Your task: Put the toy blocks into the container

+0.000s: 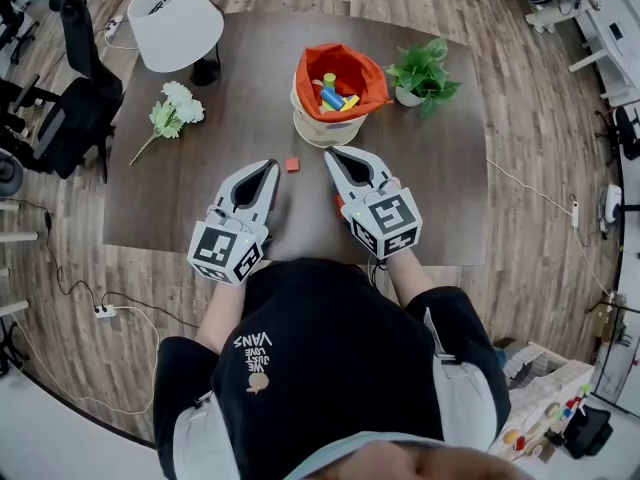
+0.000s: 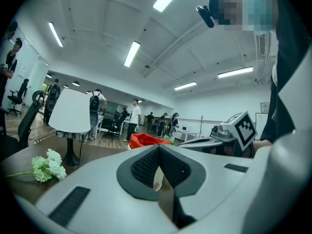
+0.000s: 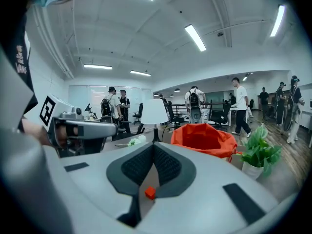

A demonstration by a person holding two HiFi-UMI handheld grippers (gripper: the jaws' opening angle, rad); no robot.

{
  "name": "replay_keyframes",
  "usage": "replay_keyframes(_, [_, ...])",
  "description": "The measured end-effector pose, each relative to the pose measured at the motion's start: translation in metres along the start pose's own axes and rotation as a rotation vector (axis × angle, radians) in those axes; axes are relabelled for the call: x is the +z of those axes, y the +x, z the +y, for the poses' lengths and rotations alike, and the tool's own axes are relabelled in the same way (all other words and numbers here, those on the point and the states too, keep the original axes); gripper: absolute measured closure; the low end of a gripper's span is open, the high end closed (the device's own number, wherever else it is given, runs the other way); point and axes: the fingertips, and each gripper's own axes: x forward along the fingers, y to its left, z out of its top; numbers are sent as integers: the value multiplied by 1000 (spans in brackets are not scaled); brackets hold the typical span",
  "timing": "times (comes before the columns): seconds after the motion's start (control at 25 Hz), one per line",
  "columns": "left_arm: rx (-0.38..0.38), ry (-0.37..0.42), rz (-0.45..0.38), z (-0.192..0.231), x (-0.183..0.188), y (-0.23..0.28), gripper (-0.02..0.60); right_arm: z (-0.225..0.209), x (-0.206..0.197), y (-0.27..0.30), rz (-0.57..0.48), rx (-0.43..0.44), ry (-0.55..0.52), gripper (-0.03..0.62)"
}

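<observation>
toy blocks (image 1: 333,96) half hidden inside container (image 1: 318,126), office chair (image 1: 75,98) cut by left edge, corner clutter (image 1: 545,423) too small

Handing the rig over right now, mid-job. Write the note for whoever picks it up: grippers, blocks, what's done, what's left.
Left gripper: jaws together, empty.
Right gripper: jaws together, empty.
Red block: loose on the table between the two gripper tips, touching neither.
Container: orange-lined, just beyond the tips, with several blocks inside.
Done: those blocks are in.
Left: open one gripper, pick up the red block and drop it in the container. I see no other loose block on the table.
</observation>
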Motion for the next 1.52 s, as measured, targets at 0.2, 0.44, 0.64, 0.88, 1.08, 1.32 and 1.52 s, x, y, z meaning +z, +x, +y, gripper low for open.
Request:
replay_keyframes(0.2, [32, -4, -3, 8, 1, -6, 571, 6, 3, 11, 3, 35, -9, 576])
replay_keyframes(0.44, [63, -9, -10, 17, 4, -15, 571, 15, 5, 27, 8, 74, -27, 576])
replay_keyframes(0.64, [71, -10, -10, 20, 4, -18, 571, 17, -3, 41, 27, 89, -35, 576])
replay_keyframes(0.88, [73, -16, -7, 22, 3, -17, 571, 19, -14, 57, 37, 113, -22, 576])
replay_keyframes(1.08, [81, -21, -9, 24, 3, -18, 571, 23, -29, 65, 89, 136, -22, 574])
replay_keyframes(1.32, [79, -29, -9, 25, 0, -17, 571, 21, -48, 71, 134, 131, -16, 574])
replay_keyframes(1.52, [75, -31, -12, 23, 0, -17, 571, 21, -65, 76, 168, 128, -3, 574])
